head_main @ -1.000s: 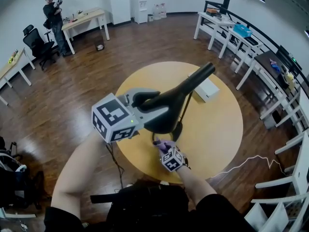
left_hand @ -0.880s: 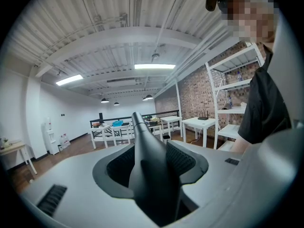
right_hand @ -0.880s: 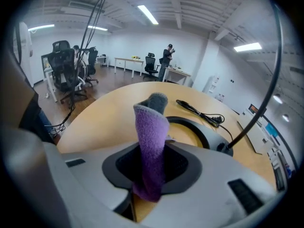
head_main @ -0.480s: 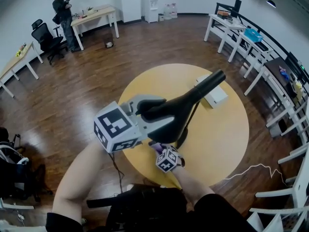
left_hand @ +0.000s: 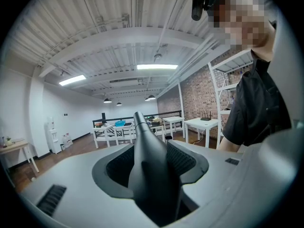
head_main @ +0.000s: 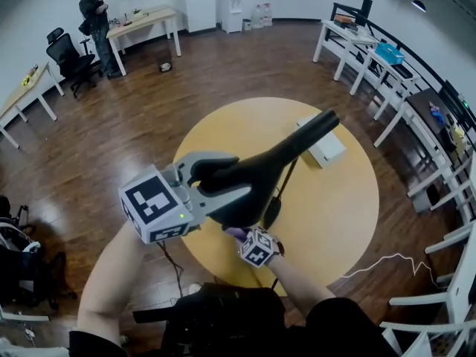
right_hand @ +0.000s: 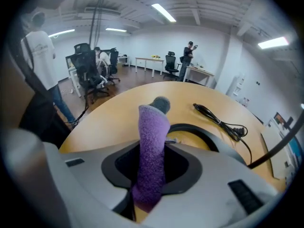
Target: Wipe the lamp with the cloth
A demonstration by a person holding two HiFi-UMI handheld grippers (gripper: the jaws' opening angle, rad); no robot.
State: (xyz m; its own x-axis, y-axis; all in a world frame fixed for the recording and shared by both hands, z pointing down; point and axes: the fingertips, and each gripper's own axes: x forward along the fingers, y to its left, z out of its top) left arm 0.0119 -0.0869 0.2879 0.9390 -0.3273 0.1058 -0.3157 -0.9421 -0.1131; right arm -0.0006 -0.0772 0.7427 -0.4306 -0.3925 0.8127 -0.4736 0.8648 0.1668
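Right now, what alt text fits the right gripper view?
The right tool grips a purple cloth standing up between its jaws, which have just been opening slightly, over a round yellow table. A black cable lies on the table.

A round yellow table (head_main: 342, 199) stands mid-room on a dark wood floor (head_main: 149, 125) — white desks (head_main: 349, 47) line the right side, and a person (head_main: 95, 21) stands beside an office chair (head_main: 71, 54) at far left. Strip lights (left_hand: 156, 66) glow on the white ceiling; one wall (left_hand: 194, 99) is brick.

One lamp (head_main: 297, 143), one cloth (right_hand: 152, 146), one table (head_main: 335, 207), one white box (head_main: 328, 152)
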